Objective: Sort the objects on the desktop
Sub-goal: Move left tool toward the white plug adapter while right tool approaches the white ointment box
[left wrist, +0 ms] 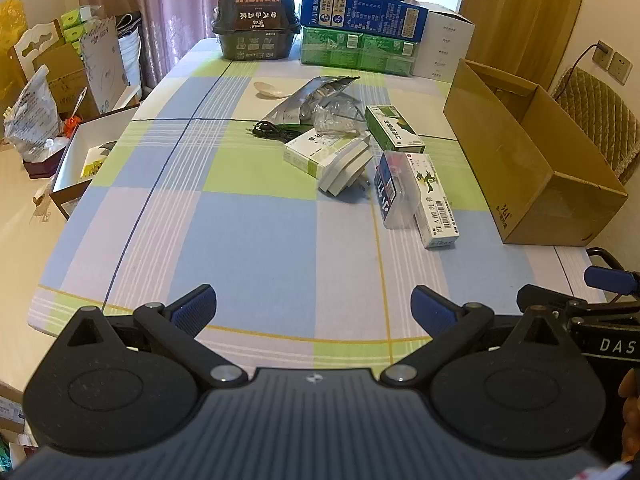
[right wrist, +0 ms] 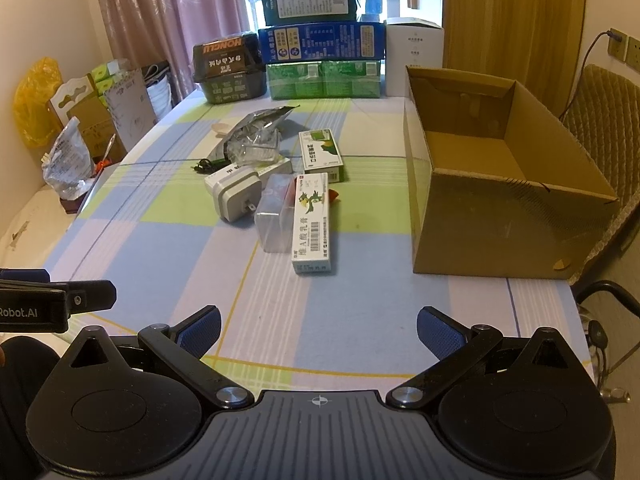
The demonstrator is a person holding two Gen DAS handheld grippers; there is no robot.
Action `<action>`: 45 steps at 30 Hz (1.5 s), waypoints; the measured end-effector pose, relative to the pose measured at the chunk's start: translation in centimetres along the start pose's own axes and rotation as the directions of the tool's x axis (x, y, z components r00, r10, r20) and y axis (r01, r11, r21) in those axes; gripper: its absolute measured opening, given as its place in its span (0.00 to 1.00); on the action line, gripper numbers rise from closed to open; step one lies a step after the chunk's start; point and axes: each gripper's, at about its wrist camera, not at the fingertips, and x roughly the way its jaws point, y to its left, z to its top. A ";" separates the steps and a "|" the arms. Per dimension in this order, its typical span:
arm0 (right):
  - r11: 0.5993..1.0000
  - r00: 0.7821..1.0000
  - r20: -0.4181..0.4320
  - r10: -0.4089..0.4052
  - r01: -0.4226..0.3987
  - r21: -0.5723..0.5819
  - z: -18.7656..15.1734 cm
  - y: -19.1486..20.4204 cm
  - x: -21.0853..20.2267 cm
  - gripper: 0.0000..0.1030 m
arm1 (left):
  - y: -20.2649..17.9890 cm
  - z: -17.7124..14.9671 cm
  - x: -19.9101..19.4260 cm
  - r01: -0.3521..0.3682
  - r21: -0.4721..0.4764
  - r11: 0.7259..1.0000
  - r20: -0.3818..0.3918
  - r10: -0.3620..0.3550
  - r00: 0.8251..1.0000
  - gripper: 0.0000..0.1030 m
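Both claws, left claw [left wrist: 314, 306] and right claw [right wrist: 319, 330], gape wide, holding nothing. The cardboard box [right wrist: 500, 184] looks empty. Every small item, like the ointment carton [right wrist: 312, 224], remains on the bench [right wrist: 360, 312].

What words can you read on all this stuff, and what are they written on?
"HONGLU", upside down: black plastic food tub.
"DAS": right gripper body.
"Robot.AI": left gripper body.
"361": brown cardboard box front.
"A", among Chinese characters: long white ointment carton.
Stacked back cartons: too small to read.
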 end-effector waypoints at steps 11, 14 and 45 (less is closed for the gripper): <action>1.000 1.000 -0.008 0.001 -0.001 0.002 0.0 -0.2 0.3 0.98 | 0.0 -0.1 0.0 0.001 0.001 1.000 0.002 -0.001 1.000 0.99; 1.000 1.000 -0.010 -0.001 0.001 0.000 0.0 -0.2 0.4 0.98 | 0.1 0.0 0.1 0.003 0.000 1.000 0.003 -0.003 1.000 0.99; 0.999 0.999 -0.028 -0.019 0.018 -0.032 0.5 0.1 1.6 0.98 | 0.7 1.1 1.6 0.056 0.010 0.998 0.001 -0.056 0.998 0.99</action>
